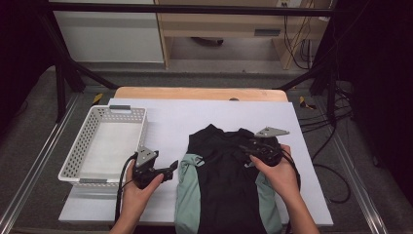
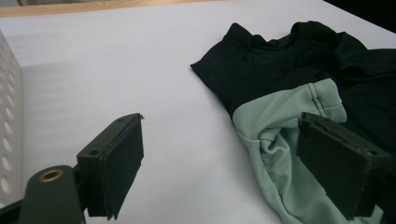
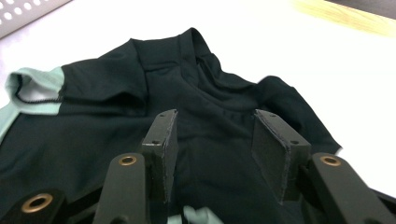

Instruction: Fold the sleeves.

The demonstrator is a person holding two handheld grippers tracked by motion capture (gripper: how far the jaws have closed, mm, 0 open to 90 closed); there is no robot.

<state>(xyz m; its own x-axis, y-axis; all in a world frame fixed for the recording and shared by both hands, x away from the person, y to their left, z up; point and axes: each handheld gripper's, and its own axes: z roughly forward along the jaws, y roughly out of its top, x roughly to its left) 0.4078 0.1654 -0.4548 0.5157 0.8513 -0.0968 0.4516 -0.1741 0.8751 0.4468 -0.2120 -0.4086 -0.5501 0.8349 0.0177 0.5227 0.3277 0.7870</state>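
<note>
high view: the left gripper (image 1: 171, 169) is seen nearest, with its jaws spread wide and nothing clamped; the black and mint green shirt (image 1: 229, 185) lies just beyond its tips. in the left gripper view, a mint green sleeve (image 2: 285, 135) is found beside the right-hand jaw, while bare white table cover (image 2: 140, 70) is seen between the jaws. farther on, the right gripper (image 1: 246, 148) is held over the shirt's upper part, jaws partly apart and closed on nothing, with black cloth below and between them, the collar (image 3: 187, 51) ahead. a white basket (image 1: 104, 146) stands beyond the left jaws.
</note>
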